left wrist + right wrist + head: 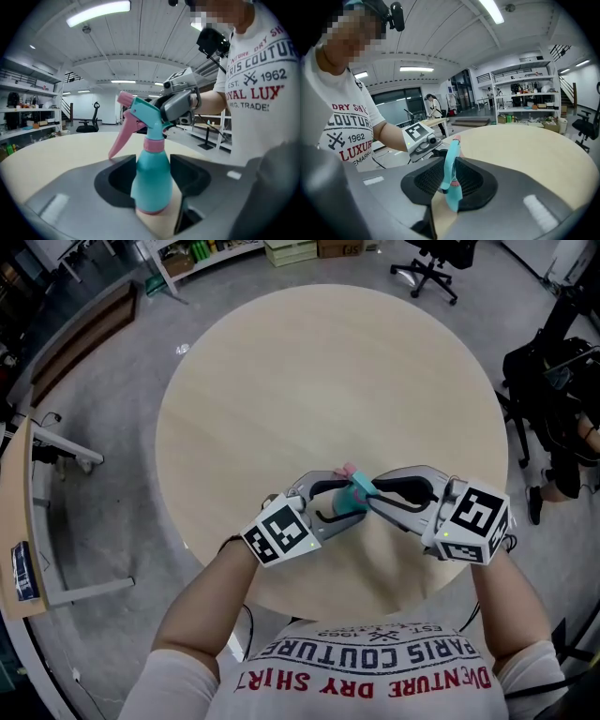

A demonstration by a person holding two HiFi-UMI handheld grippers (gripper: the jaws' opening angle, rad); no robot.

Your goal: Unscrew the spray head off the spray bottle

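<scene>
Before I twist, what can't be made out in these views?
Head view: spray bottle mostly covered by the left gripper and right gripper.
Left gripper view: spray head's rear hidden behind the right gripper; threads under the pink collar unseen, so looseness unknown.
Right gripper view: spray head edge-on; bottle body mostly hidden behind the jaws.

Spray bottle point(353, 497) over round table point(328, 381)

Round pale wooden table point(328, 381), grey floor point(94, 521)
</scene>
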